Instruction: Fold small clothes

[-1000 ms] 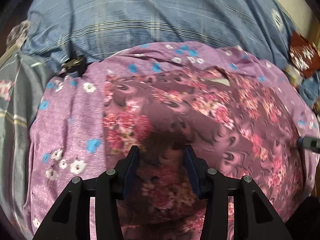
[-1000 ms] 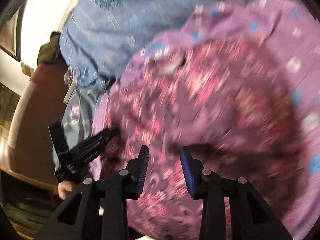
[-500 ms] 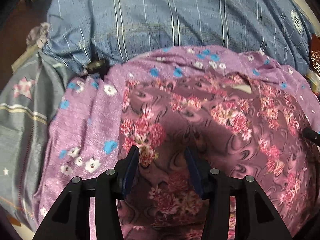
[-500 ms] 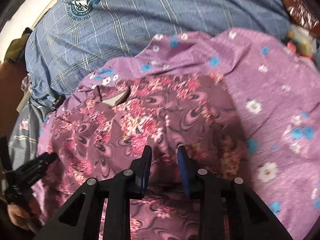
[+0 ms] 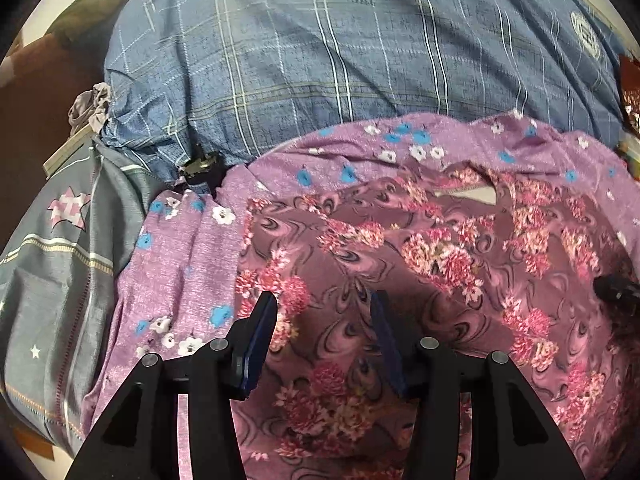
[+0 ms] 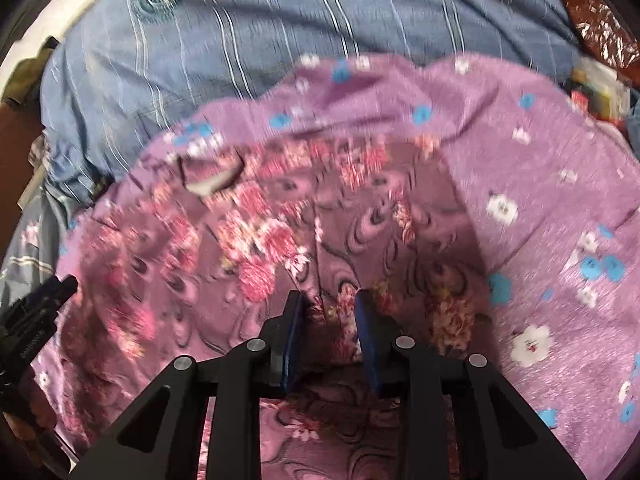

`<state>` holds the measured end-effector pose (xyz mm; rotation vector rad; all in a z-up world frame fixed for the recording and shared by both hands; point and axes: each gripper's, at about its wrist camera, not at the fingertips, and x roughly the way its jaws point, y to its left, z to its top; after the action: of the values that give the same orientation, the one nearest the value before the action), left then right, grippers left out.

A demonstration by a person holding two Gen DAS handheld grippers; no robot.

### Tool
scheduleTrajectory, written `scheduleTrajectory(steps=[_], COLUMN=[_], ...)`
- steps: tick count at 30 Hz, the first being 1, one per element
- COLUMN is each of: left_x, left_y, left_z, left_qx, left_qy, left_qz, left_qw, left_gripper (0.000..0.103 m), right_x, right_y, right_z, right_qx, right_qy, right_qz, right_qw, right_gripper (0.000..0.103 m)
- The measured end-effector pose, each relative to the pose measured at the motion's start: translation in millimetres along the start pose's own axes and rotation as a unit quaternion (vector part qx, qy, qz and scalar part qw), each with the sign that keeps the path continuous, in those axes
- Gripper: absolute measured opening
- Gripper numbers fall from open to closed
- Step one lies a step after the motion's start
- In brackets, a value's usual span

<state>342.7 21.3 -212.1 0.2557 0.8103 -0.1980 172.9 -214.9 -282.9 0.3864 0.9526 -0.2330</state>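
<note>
A small mauve garment (image 5: pixel 420 280) with pink flowers lies spread on a lilac flowered cloth (image 5: pixel 180 272). Its neck opening (image 5: pixel 468 194) faces the far side. My left gripper (image 5: pixel 322 320) hovers open just over the garment near its left edge, with nothing pinched. Its tip also shows at the left of the right wrist view (image 6: pixel 40 312). My right gripper (image 6: pixel 328 320) sits low on the garment (image 6: pixel 248 248) near its right side. Its jaws stand narrow and a seam ridge of the cloth runs between them, but I see no pads pressing on it. Its tip pokes in at the right of the left wrist view (image 5: pixel 616 292).
A blue checked bedcover (image 5: pixel 340 60) lies bunched behind the lilac cloth. A grey cloth with a star print (image 5: pixel 52 260) hangs at the left. A small dark clip (image 5: pixel 200 166) sits at the bedcover's edge. Red packaging (image 6: pixel 600 28) lies at the far right.
The left gripper has slid left along the garment and tipped up, so more of the bedcover shows. The right gripper has dropped onto the cloth and its jaws have narrowed.
</note>
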Motion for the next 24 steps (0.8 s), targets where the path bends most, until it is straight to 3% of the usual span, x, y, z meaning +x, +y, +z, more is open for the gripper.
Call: scheduleTrajectory(steps=[5, 7, 9, 12, 15, 18, 19, 22, 24], left_x=[36, 42, 47, 49, 57, 68, 68, 58, 37], left_y=[-7, -5, -8, -7, 11, 37, 40, 36, 35], left_z=[-1, -2, -3, -11, -16, -21, -21, -24, -31], left_qx=[0.004, 0.001, 0.016, 0.012, -0.046, -0.120, -0.124, -0.093, -0.095], left_qy=[0.051, 0.044, 0.027, -0.002, 0.008, 0.037, 0.037, 0.032, 0.003], left_qz=[0.003, 0.012, 0.043, 0.048, 0.026, -0.045, -0.054, -0.033, 0.002], left_qw=[0.9987, 0.9990, 0.9986, 0.9988, 0.9986, 0.9911, 0.9901, 0.9946, 0.9955], left_gripper=[0.053, 0.064, 0.083, 0.092, 0.103, 0.103, 0.103, 0.102, 0.092], right_x=[-6, -12, -13, 3, 1, 0, 0, -5, -14], right_y=[1, 1, -2, -8, -6, -8, -9, -13, -18], right_z=[-1, -1, 0, -1, -3, -6, -7, -8, -11], right_qx=[-0.007, -0.008, -0.007, -0.007, -0.027, -0.031, -0.032, -0.026, -0.018], right_qy=[-0.018, -0.038, -0.044, -0.017, -0.029, -0.038, -0.039, -0.044, -0.052], right_qz=[0.001, -0.007, -0.015, -0.017, -0.019, -0.010, -0.007, 0.006, 0.015], right_qw=[1.000, 0.999, 0.999, 1.000, 0.999, 0.999, 0.999, 0.999, 0.998], right_gripper=[0.028, 0.028, 0.028, 0.032, 0.033, 0.033, 0.033, 0.033, 0.033])
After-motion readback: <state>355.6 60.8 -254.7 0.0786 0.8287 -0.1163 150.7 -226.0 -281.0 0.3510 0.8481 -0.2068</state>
